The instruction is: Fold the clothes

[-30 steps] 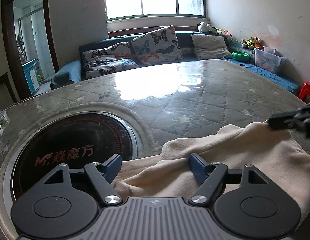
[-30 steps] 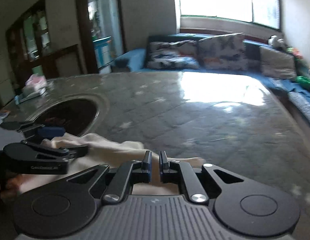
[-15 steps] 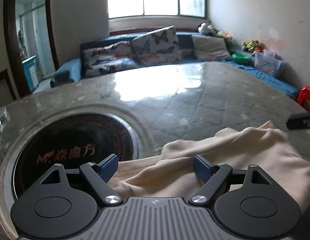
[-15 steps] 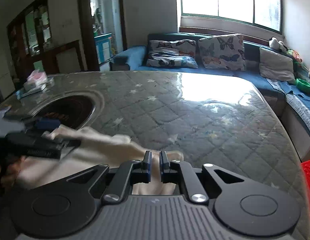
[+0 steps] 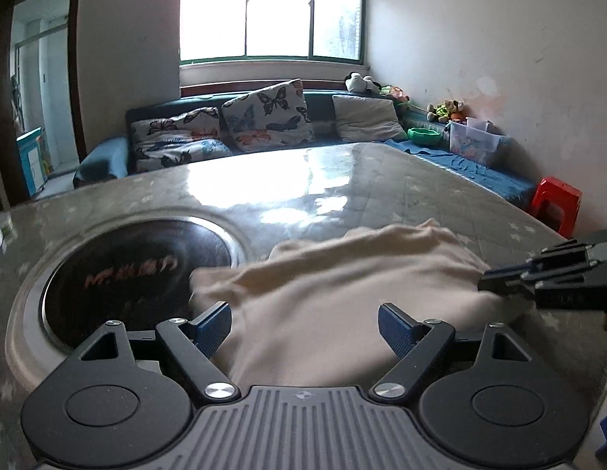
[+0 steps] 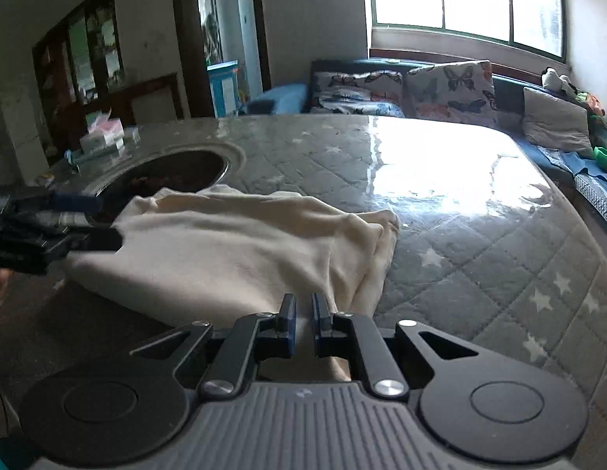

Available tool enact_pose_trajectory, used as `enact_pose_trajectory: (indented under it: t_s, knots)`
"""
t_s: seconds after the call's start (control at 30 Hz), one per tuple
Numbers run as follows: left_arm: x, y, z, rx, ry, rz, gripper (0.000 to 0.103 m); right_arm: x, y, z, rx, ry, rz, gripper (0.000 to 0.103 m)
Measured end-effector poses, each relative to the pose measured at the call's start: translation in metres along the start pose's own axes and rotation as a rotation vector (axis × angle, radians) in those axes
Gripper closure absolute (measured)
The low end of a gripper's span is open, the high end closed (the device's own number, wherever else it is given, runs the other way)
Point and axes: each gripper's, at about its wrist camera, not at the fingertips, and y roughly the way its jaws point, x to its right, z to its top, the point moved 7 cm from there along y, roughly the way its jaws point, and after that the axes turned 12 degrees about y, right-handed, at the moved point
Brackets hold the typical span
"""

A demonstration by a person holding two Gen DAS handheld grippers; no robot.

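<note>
A cream garment lies bunched on the quilted table, next to the round black cooktop. It also shows in the right wrist view. My left gripper is open, its blue pads on either side of the cloth's near edge, holding nothing. My right gripper is shut on the garment's near right edge, cloth pinched between its pads. The right gripper shows at the right edge of the left wrist view. The left gripper shows at the left of the right wrist view.
The table has a glossy star-quilted cover. The cooktop recess sits left of the garment. Small boxes lie at the table's far left. A sofa with butterfly cushions and a red stool stand beyond.
Both grippers have pulled back and risen. The garment has been drawn flatter and wider on the table. The right gripper stays shut on the cloth, the left stays open.
</note>
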Motion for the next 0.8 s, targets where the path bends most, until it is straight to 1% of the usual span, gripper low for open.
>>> enact_pose_trajectory:
  t_s: [0.07,0.23,0.37,0.47,0.57,0.6,0.7,0.8]
  knots:
    - [-0.005,0.0,-0.009,-0.014,-0.018,0.004,0.019,0.001,0.0,-0.006,0.001,0.009,0.002,0.096]
    - [-0.022,0.005,-0.03,-0.067,-0.103,0.019,0.019,-0.001,0.001,-0.008,0.001,-0.009,-0.012,0.096]
    - [-0.03,-0.006,-0.03,-0.043,-0.131,0.044,0.019,0.0,0.002,-0.009,0.007,0.019,-0.007,0.096]
    - [-0.04,-0.012,-0.03,-0.034,-0.154,0.083,0.02,-0.001,0.002,-0.008,0.01,0.019,-0.01,0.096]
    - [-0.051,-0.012,-0.038,-0.056,-0.196,0.111,0.02,-0.001,0.002,-0.009,0.01,0.018,-0.009,0.096]
    - [-0.053,-0.011,-0.042,-0.066,-0.203,0.115,0.02,-0.001,0.002,-0.009,0.011,0.018,-0.009,0.096]
    - [-0.052,-0.008,-0.05,-0.081,-0.166,0.141,0.017,-0.001,0.003,-0.009,0.013,0.016,-0.009,0.096]
    - [-0.052,-0.009,-0.045,-0.08,-0.161,0.145,0.018,-0.001,0.003,-0.009,0.013,0.014,-0.011,0.096]
